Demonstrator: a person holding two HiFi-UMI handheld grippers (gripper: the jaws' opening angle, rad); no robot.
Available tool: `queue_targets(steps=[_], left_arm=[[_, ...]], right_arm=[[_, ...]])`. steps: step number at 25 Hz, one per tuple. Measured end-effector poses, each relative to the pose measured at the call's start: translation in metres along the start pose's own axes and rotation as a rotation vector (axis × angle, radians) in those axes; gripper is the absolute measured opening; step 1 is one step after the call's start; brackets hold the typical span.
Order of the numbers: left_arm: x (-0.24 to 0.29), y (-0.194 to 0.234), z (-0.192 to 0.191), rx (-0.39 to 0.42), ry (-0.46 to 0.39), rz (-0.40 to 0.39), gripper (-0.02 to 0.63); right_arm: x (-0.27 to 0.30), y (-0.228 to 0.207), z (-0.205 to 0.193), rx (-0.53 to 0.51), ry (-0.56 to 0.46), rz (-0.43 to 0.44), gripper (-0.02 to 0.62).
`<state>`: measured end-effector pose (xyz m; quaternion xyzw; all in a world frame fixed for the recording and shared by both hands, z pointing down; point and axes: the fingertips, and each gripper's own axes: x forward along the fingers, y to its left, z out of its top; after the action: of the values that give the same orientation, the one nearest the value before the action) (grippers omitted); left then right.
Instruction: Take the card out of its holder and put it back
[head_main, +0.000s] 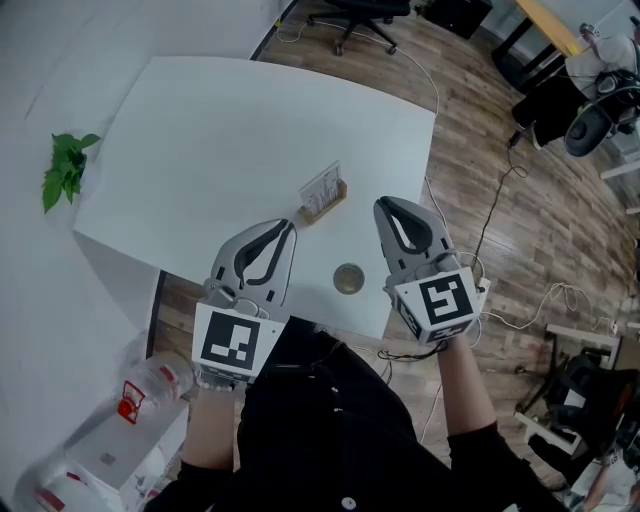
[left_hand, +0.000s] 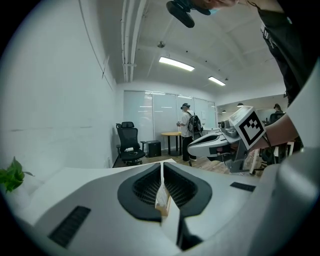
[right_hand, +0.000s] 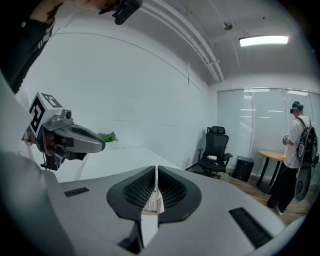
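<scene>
A small white printed card (head_main: 321, 185) stands upright in its low light-wood block holder (head_main: 330, 207) near the middle of a white tabletop with rounded corners (head_main: 220, 140), towards the edge nearest the person. The grey-and-black left gripper (head_main: 287, 229) hangs over the near edge of the table with its tips pointing at the holder from the left and just short of it; in the left gripper view its ribbed black pads (left_hand: 146, 189) meet at the tips, so the jaws are closed with nothing clamped, and the card and holder show beyond them through the narrow slit lower down. The matching right gripper (head_main: 386, 206) sits to the right of the holder, near it but apart, and in the right gripper view its jaws are likewise pressed together at the tips and empty, the card and its wooden base visible past them on the table. A small round brass-coloured disc (head_main: 348, 278) lies flat on the tabletop between the two grippers, close to the near edge. A leafy green sprig (head_main: 65, 168) lies by the table's left edge, well apart from the card. A clear plastic bottle with a red label (head_main: 150, 385) lies lower down at the left, off the table
</scene>
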<state>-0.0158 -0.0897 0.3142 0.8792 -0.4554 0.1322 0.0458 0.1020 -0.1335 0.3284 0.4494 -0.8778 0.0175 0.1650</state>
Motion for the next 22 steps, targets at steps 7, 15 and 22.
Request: queue_targets(steps=[7, 15, 22], left_arm=[[0.023, 0.016, -0.019, 0.011, 0.02, -0.032, 0.015], [0.045, 0.029, -0.042, -0.018, 0.038, -0.066, 0.051], [0.059, 0.034, -0.058, -0.03, 0.069, -0.083, 0.063]], right_arm=[[0.037, -0.002, -0.008, -0.007, 0.037, 0.056, 0.048], [0.069, -0.003, -0.026, 0.0, 0.087, 0.116, 0.049], [0.087, -0.001, -0.041, 0.004, 0.112, 0.163, 0.103]])
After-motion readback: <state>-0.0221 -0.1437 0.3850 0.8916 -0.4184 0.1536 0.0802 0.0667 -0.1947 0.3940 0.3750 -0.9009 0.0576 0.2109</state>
